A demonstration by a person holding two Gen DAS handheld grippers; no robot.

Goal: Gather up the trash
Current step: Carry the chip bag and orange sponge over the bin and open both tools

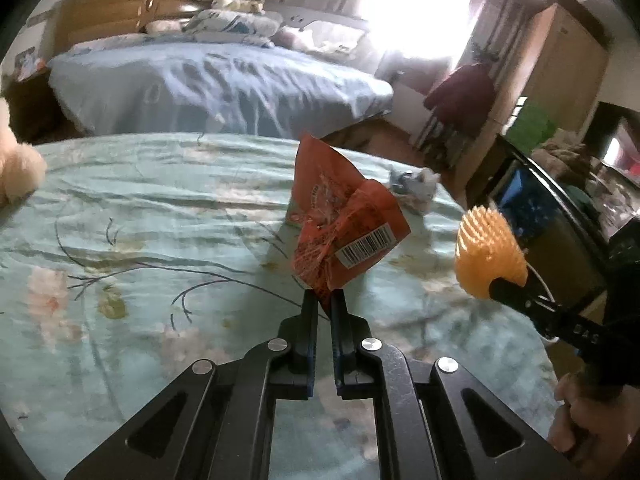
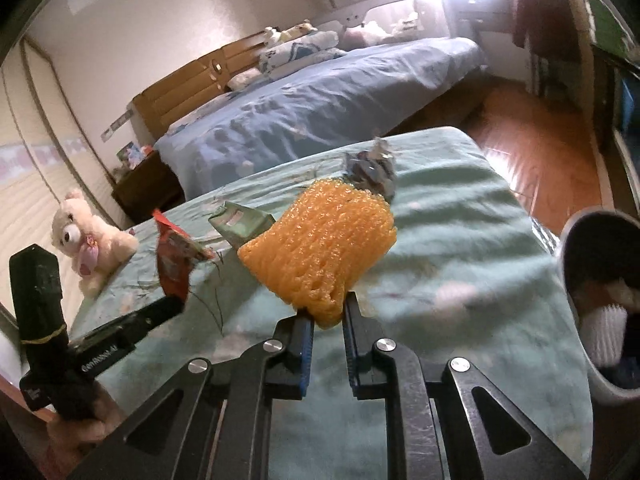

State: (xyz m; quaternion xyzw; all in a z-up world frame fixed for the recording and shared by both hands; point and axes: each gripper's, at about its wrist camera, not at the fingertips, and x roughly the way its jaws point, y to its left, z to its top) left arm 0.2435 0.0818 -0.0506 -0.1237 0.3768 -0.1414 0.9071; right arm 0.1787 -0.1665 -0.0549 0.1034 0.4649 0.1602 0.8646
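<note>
Holding an orange snack wrapper (image 1: pixel 340 224) in your clamped left gripper (image 1: pixel 324 300) and orange foam netting (image 2: pixel 320 248) in your pinching right gripper (image 2: pixel 329 312), you still face a green carton (image 2: pixel 240 220) and crumpled grey wrapper (image 2: pixel 372 170) ahead, with the bin (image 2: pixel 592 320) at right.

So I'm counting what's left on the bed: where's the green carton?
In the right wrist view, the green carton lies on the floral bedspread, left of centre, between the held red wrapper and orange foam net.
</note>
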